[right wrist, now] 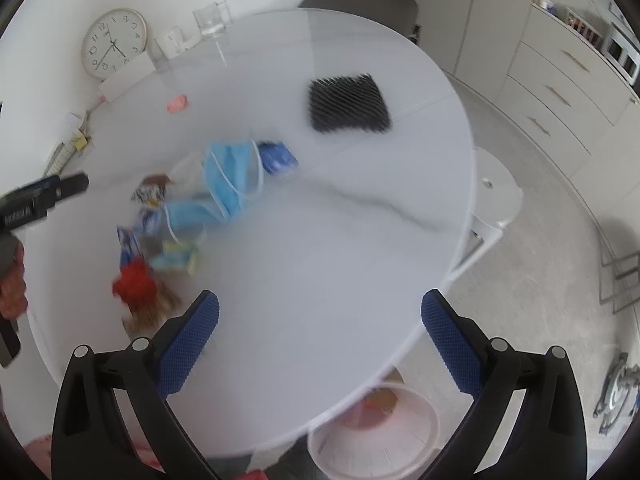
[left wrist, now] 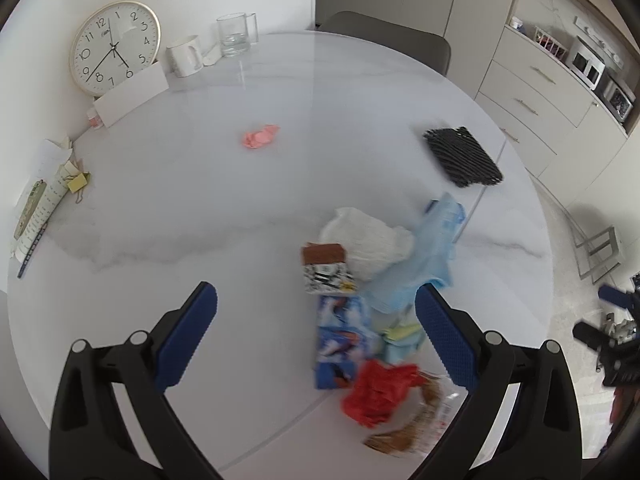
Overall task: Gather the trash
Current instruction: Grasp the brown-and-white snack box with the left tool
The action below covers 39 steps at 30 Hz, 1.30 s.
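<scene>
Your left gripper (left wrist: 316, 320) hangs with its jaws wide apart and nothing between them, low over the heap of trash near your edge of the round table (left wrist: 200, 184). The right gripper (right wrist: 320, 324) is also spread wide and holds nothing, above a bare part of the table.

The heap is loose and mixed — a red crumpled wrapper (left wrist: 378, 394), a blue packet (left wrist: 340, 340), a small carton (left wrist: 326, 270), a white crumpled paper (left wrist: 370, 240) and a blue face mask (right wrist: 230, 178) lie touching or over each other. If you close on one piece, its neighbour may be dragged and fall over the rim, I think. The mask's straps could catch too. A pink scrap (left wrist: 260, 136) and a black mesh pad (left wrist: 462, 156) lie well apart — easy to forget. The bin (right wrist: 376, 432) stands under the table edge, partly hidden, so a drop released too early may miss it.
</scene>
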Each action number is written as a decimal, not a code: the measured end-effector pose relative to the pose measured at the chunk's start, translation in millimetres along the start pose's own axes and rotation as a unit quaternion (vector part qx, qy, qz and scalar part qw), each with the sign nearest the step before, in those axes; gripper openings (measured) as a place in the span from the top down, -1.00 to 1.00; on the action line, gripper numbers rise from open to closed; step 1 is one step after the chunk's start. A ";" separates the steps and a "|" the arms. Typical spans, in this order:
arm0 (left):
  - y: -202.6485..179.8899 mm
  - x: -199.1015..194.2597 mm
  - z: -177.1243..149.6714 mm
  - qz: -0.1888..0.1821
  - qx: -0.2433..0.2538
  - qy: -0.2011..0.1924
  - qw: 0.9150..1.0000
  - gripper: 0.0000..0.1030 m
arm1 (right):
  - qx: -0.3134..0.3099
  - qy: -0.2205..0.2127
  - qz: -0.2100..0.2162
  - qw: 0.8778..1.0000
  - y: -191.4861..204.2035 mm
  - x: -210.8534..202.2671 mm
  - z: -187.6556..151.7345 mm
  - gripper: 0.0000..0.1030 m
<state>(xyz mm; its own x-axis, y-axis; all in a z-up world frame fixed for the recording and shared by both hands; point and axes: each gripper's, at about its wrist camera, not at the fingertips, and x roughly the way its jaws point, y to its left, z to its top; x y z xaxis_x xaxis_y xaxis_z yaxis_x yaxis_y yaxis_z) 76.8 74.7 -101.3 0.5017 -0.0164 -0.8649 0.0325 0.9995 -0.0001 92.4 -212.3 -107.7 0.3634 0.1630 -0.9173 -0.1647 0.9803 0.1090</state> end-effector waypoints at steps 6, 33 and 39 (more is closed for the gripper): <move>17.5 23.7 -8.8 -0.031 -0.003 0.026 0.999 -0.85 | -0.003 0.012 0.031 0.999 25.2 31.8 25.1 -0.95; 6.0 133.9 15.0 -0.083 -0.039 0.111 0.990 0.25 | -0.038 0.056 0.048 0.997 42.9 52.9 -9.1 -0.95; 11.3 130.4 14.1 -0.101 -0.056 0.104 0.988 0.38 | -0.044 0.057 0.048 0.996 46.1 52.4 -10.1 -0.95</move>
<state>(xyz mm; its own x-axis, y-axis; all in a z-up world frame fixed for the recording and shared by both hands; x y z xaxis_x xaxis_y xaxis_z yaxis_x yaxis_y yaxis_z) 154.8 83.5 -207.0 0.3058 -0.2208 -0.9262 0.0119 0.9736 -0.2281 94.5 -159.7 -154.6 0.2369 0.2363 -0.9423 -0.2742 0.9468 0.1685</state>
